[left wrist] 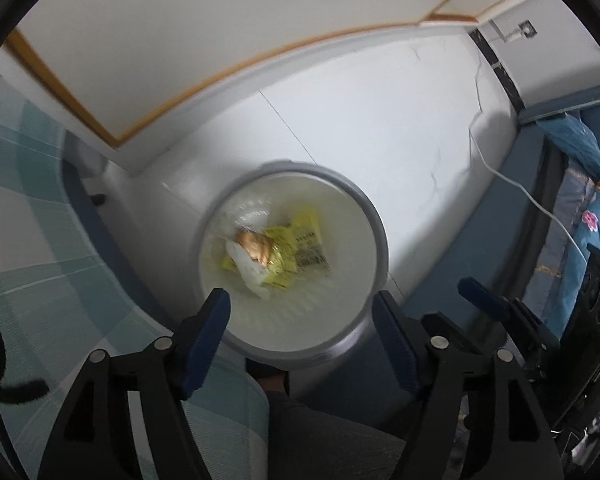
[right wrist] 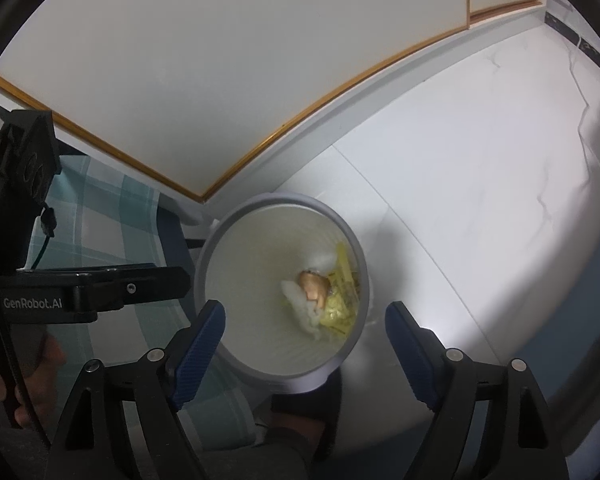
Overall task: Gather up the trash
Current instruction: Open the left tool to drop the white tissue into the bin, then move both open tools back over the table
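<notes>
A round white trash bin with a grey rim [left wrist: 374, 216] stands on the white floor; it also shows in the right wrist view [right wrist: 220, 236]. Inside lie yellow wrappers [left wrist: 300, 240], a golden-brown crumpled piece [left wrist: 256, 246] and white tissue [right wrist: 304, 308]. My left gripper [left wrist: 302, 320] is open and empty above the bin's near rim. My right gripper [right wrist: 306, 336] is open and empty, also above the near rim. The right gripper's blue fingertips [left wrist: 480, 300] show at the right of the left wrist view, and the left gripper's body [right wrist: 88, 288] at the left of the right wrist view.
A bed with a green-checked sheet [left wrist: 32, 240] lies left of the bin. A wall with a wood-trimmed panel [left wrist: 220, 76] is behind. A white cable [left wrist: 532, 196] runs along the floor by blue patterned bedding [left wrist: 584, 200]. A foot in a dark slipper [right wrist: 300, 404] stands just before the bin.
</notes>
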